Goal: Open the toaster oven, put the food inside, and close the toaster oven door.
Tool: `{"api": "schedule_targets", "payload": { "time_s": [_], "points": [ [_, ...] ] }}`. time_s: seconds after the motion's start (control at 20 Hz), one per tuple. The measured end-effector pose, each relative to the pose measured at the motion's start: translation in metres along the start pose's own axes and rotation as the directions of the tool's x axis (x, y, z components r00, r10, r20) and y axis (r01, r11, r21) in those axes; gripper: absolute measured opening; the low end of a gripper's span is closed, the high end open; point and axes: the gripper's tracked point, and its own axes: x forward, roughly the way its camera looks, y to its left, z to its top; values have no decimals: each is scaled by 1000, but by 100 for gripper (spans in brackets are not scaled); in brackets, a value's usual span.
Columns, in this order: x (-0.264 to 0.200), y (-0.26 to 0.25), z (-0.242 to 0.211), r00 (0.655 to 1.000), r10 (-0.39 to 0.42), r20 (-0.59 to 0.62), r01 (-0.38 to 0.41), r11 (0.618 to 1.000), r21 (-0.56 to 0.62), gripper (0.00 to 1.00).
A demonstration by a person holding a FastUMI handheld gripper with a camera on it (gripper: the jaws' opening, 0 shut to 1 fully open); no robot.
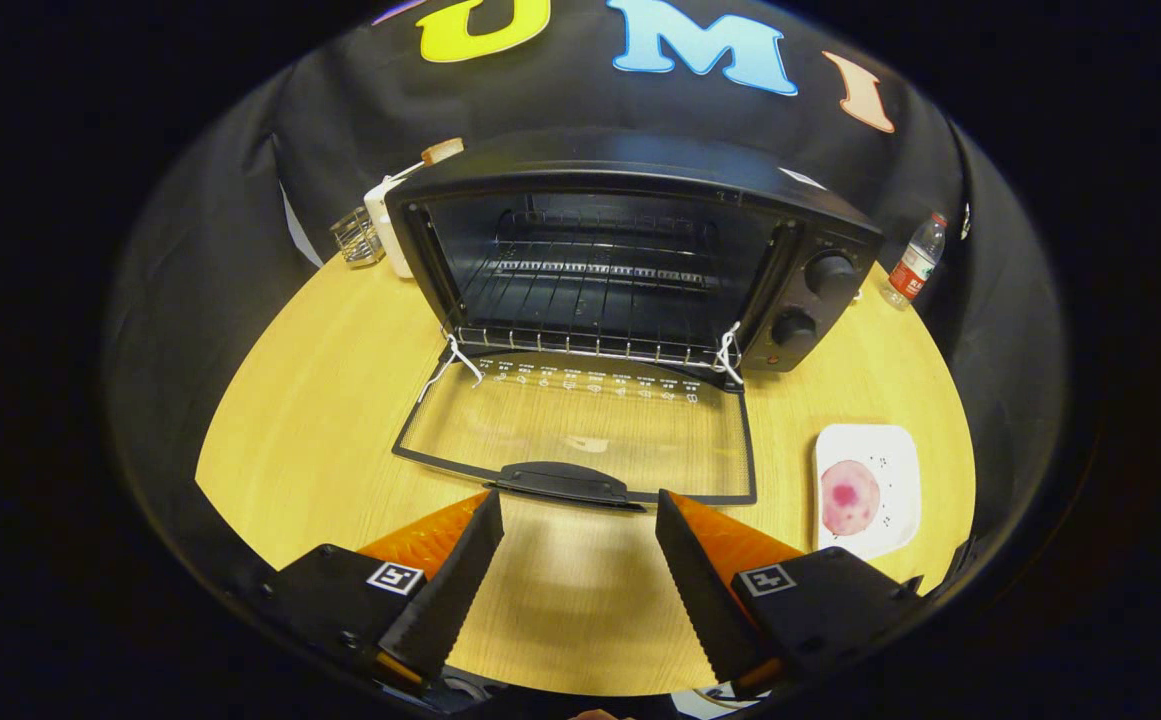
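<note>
Toaster oven (630, 250) faces hand-held gripper (578, 517), door (580, 430) flat on table (320, 400); fingers spread, empty; food (849, 496) on plate (890, 445) right.

Gripper (578, 512): two wedge-shaped fingers with serrated inner faces, black housings at lower frame, each bearing a square black-and-white marker.

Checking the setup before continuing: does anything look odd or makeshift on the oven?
Yes: white string is knotted at both hinge corners of the black toaster oven, by its lowered glass door; it looks improvised. The gripper has its fingers open, just short of the door handle.
</note>
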Motion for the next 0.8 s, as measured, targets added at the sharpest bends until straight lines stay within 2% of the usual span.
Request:
{"api": "schedule_targets", "payload": {
  "time_s": [0.55,0.8],
  "points": [
    [-80,-109,-5,996,-85,9,84,992,96,98],
    [-88,-172,-12,992,-122,-33,125,983,136,98]
  ]
}}
